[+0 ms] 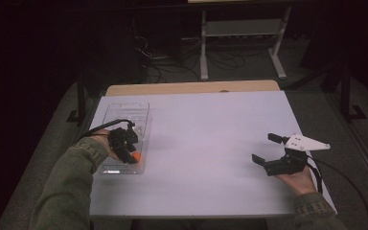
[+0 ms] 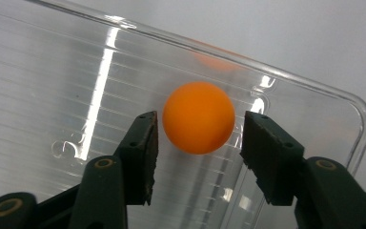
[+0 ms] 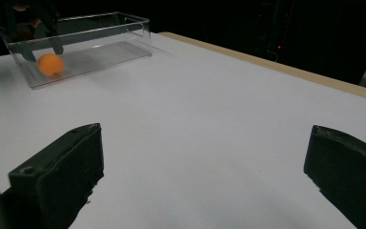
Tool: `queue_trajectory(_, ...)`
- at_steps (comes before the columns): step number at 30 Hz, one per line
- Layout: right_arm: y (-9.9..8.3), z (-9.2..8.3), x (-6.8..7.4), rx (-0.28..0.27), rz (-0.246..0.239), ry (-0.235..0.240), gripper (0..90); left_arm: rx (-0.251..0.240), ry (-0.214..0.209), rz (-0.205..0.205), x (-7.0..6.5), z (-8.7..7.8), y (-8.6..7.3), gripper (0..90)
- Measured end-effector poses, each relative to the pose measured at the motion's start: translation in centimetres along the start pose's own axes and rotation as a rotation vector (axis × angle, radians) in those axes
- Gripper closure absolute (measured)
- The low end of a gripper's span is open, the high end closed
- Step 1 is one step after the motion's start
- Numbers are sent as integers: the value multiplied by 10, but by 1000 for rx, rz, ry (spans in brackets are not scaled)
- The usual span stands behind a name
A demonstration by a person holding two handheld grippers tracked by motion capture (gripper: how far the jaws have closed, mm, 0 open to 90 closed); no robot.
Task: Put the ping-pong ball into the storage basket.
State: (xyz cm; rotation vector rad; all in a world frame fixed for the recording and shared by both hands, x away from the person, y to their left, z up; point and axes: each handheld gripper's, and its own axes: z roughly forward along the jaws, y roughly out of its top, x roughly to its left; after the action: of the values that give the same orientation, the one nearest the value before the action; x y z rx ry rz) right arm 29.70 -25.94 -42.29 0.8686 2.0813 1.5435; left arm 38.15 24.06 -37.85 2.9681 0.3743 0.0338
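An orange ball (image 1: 136, 156) (image 2: 198, 118) (image 3: 50, 64) lies on the floor of a clear plastic box (image 1: 124, 108) (image 2: 314, 86) (image 3: 100, 28) at the table's left side, near the box's front end. My left gripper (image 1: 128, 154) (image 2: 198, 126) (image 3: 42, 51) reaches down into the box with a jaw on either side of the ball. A thin gap shows at each side, so it is open and the pads do not press. My right gripper (image 1: 264, 148) (image 3: 205, 143) rests low over the table's right side, jaws wide open with nothing between them.
The white table (image 1: 196, 143) has a wooden strip (image 1: 191, 88) along its far edge. Beyond it stand a metal frame (image 1: 242, 28) and loose cables (image 1: 172, 62) on a dark floor. A cable (image 1: 345, 177) trails from the right gripper.
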Motion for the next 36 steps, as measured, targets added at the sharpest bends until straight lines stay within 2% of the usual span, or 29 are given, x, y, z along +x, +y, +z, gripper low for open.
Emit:
queue_trajectory(6, 0, 0, 0, 1, -1, 1, 0, -9, 46, -8, -1, -4, -1, 365)
queue_trajectory(17, 0, 0, 0, 0, 1, 0, 0, -33, 87, -36, -2, -14, -5, 238)
queue_trajectory(23, 0, -1, 1, 0, 1, -4, 0, -60, 82, -49, -3, -24, -6, 124)
queue_trajectory(28, 0, -2, 1, 1, -1, -4, 0, -78, 109, -70, -3, -31, -7, 17)
queue_trajectory(32, 0, -3, 1, 0, 0, -7, 0, -147, 109, -82, -5, -37, -7, 0)
queue_trajectory(36, 0, -3, 1, 5, 1, -7, 0, -196, 100, -81, -7, -43, -6, 0)
